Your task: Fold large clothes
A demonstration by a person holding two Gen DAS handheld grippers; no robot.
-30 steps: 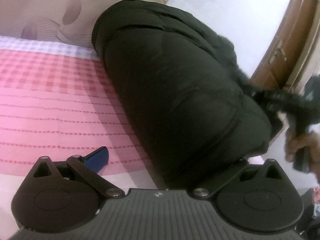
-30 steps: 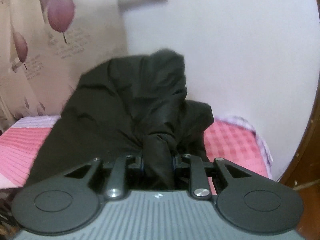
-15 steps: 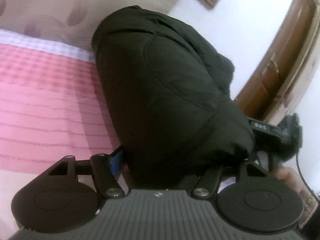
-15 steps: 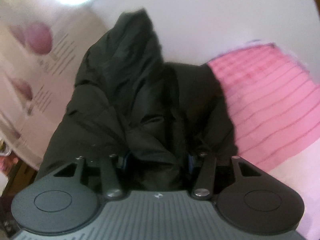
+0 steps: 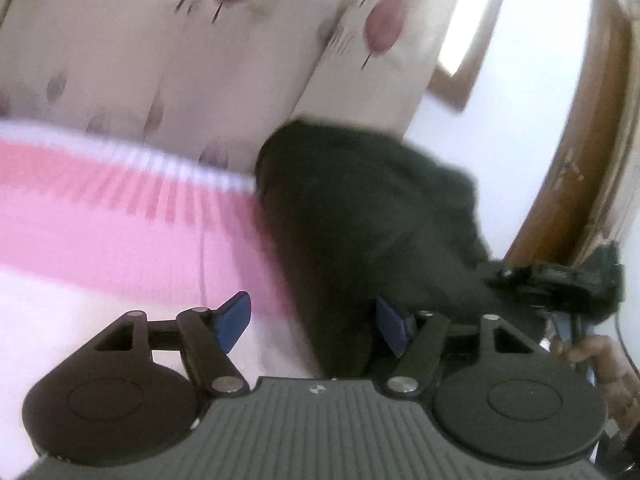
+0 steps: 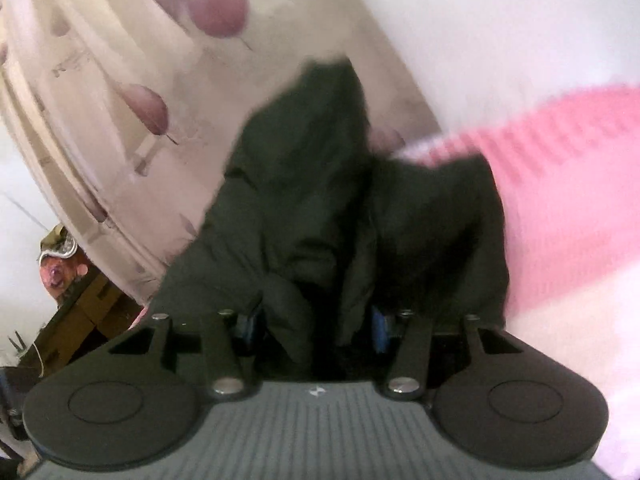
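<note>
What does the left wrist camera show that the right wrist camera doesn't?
Only the left wrist view shows a wooden door frame, the person's hand and the right gripper from outside. Only the right wrist view shows cluttered brown furniture beside the bed. Both show the dark coat, the pink bedspread and the leaf-print curtain. The left gripper is open; the right gripper clamps the coat.

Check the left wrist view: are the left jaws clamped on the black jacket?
No. The left gripper stands open, its blue pads apart, with the black jacket beside only the right pad.

Home bedroom: pink bedspread (image 5: 120,236), leaf-print curtain (image 5: 200,60), wooden door (image 5: 580,160)
</note>
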